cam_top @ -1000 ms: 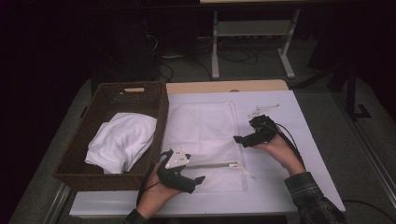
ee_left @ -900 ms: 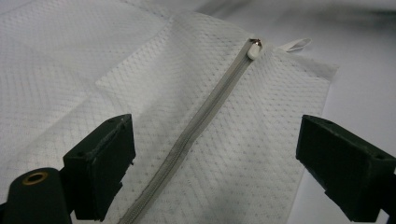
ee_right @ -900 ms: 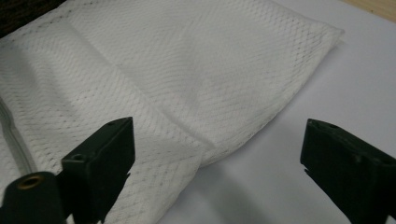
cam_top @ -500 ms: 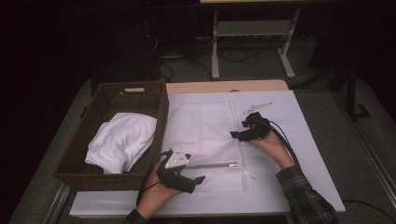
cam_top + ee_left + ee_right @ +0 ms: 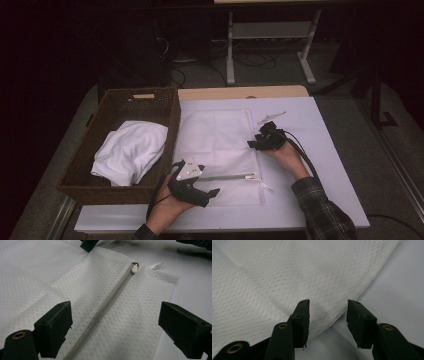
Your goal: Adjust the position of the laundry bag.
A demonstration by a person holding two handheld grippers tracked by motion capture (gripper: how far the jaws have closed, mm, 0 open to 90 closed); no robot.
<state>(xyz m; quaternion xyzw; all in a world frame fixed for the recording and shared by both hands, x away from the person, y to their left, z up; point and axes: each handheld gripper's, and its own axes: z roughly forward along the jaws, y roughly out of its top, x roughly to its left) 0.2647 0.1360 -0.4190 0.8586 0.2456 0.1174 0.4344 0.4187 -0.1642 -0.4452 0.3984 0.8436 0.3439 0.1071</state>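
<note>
A white mesh bag (image 5: 215,135) lies flat on the white table cover (image 5: 320,165), its grey zipper (image 5: 227,176) running along the near side. My left gripper (image 5: 212,186) rests at the zipper's left end. In the left gripper view it (image 5: 115,312) stands wide open over the zipper (image 5: 110,302), with the zipper pull (image 5: 135,267) farther off. My right gripper (image 5: 251,144) is low at the bag's right edge. Its jaws have just been closing, and the mesh edge (image 5: 324,315) lies between them (image 5: 328,307), with a gap still showing.
A brown wicker basket (image 5: 172,120) stands at the left and holds a folded white cloth (image 5: 130,150). A small white strip (image 5: 271,118) lies on the cover beyond my right hand. A metal stand (image 5: 270,35) is on the floor behind the table.
My right gripper has moved left and down to the bag's right edge, and its jaws look narrower. My left gripper has stayed put on the zipper.
</note>
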